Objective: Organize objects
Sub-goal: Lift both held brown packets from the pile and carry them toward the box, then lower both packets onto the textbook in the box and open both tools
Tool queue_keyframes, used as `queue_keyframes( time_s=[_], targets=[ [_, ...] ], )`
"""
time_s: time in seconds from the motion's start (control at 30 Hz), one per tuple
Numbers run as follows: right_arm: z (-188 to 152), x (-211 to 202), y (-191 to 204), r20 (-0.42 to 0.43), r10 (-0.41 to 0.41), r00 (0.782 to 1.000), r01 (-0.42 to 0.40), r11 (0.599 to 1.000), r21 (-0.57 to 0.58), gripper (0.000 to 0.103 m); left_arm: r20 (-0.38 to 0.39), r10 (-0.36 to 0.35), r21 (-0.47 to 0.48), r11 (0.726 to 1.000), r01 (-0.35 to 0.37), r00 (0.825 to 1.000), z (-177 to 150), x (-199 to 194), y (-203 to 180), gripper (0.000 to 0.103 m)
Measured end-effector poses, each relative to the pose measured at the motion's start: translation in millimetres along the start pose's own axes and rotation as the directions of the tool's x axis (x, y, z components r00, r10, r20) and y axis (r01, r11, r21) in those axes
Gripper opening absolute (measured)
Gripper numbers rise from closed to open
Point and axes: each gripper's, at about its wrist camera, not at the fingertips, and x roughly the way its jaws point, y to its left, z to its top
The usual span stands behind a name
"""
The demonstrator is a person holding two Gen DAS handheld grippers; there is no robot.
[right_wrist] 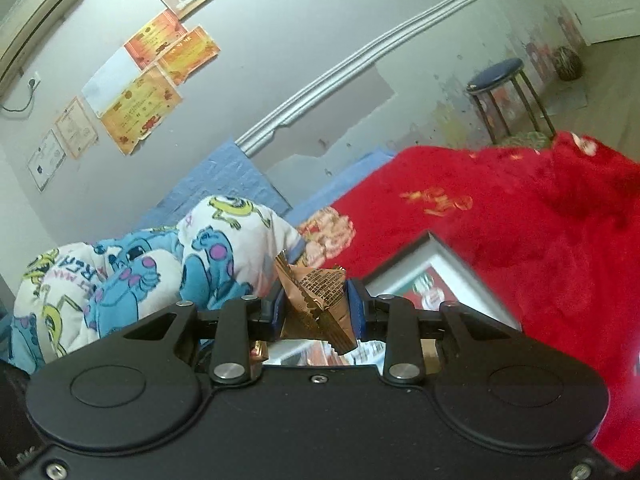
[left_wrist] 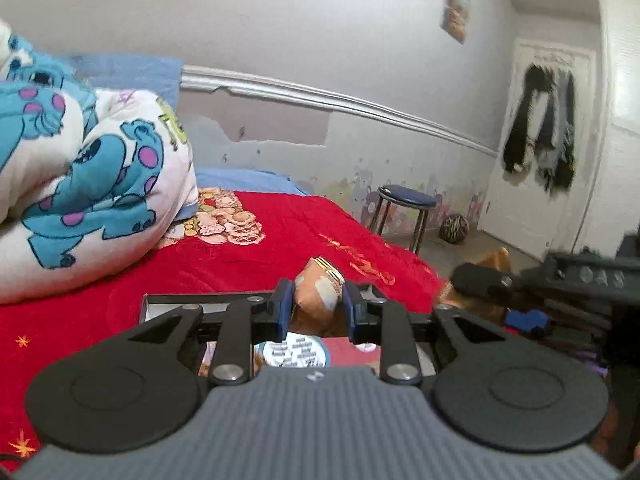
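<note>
My left gripper point(left_wrist: 316, 304) is shut on an orange snack packet point(left_wrist: 318, 292) with a gold-striped top, held above a black-framed box point(left_wrist: 208, 300) that lies on the red blanket point(left_wrist: 280, 248). My right gripper point(right_wrist: 318, 304) is shut on a crinkled gold-brown foil packet point(right_wrist: 320, 300), held above a white-rimmed box point(right_wrist: 436, 268) with printed packets inside. The right gripper's body also shows at the right edge of the left wrist view point(left_wrist: 580, 280).
A rolled white quilt with blue monsters point(left_wrist: 88, 184) lies at the bed's head; it also shows in the right wrist view point(right_wrist: 152, 264). A blue-topped stool point(left_wrist: 406, 208) and a striped ball point(left_wrist: 454, 229) stand on the floor by the wall. A white door with dark clothing point(left_wrist: 540, 120) is at far right.
</note>
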Motion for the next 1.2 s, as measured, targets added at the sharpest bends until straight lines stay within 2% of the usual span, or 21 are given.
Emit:
queue_keyframes(
  time_s=[0.1, 0.2, 0.37, 0.5, 0.63, 0.7, 0.77, 0.83, 0.93, 1.03, 1.2],
  targets=[
    [21, 16, -3, -0.011, -0.008, 1.0, 0.008, 1.0, -0.002, 0.031, -0.027, -0.006, -0.052, 0.999, 0.004, 1.0, 15, 19, 8, 0.03],
    [36, 35, -8, -0.009, -0.016, 1.0, 0.016, 1.0, 0.002, 0.031, -0.028, 0.004, -0.036, 0.999, -0.005, 1.0, 25, 39, 10, 0.03],
    [45, 78, -20, -0.048, -0.048, 0.998, 0.048, 0.999, -0.001, 0.031, -0.043, 0.114, -0.015, 0.993, -0.115, 0.993, 21, 76, 8, 0.03],
    [26, 112, -36, -0.105, -0.081, 0.991, 0.079, 0.997, -0.022, 0.031, -0.115, 0.11, 0.0, 0.994, -0.111, 0.987, -6, 98, 7, 0.03],
    [-1, 134, -53, -0.157, -0.146, 0.977, 0.144, 0.989, -0.021, 0.031, -0.242, 0.189, 0.047, 0.982, -0.183, 0.952, -27, 119, 4, 0.03],
    [-9, 137, -57, -0.169, -0.144, 0.975, 0.144, 0.99, -0.016, 0.031, -0.264, 0.185, 0.032, 0.983, -0.183, 0.947, -34, 124, 7, 0.03],
    [-17, 142, -57, -0.189, -0.176, 0.966, 0.165, 0.984, -0.071, 0.031, -0.287, 0.189, 0.004, 0.981, -0.196, 0.939, -40, 127, 9, 0.03],
    [-22, 143, -59, -0.199, -0.207, 0.958, 0.193, 0.977, -0.087, 0.031, -0.288, 0.197, 0.001, 0.979, -0.206, 0.937, -43, 128, 7, 0.03],
    [-24, 147, -60, -0.229, -0.176, 0.957, 0.167, 0.984, -0.059, 0.031, -0.283, 0.212, 0.034, 0.977, -0.211, 0.935, -46, 125, 2, 0.03],
    [-27, 149, -55, -0.223, -0.203, 0.953, 0.184, 0.978, -0.103, 0.031, -0.279, 0.228, 0.07, 0.974, -0.216, 0.933, -47, 127, -2, 0.031],
    [-31, 153, -59, -0.245, -0.204, 0.948, 0.189, 0.978, -0.085, 0.031, -0.279, 0.248, 0.121, 0.968, -0.222, 0.928, -48, 127, -10, 0.032]
  ],
)
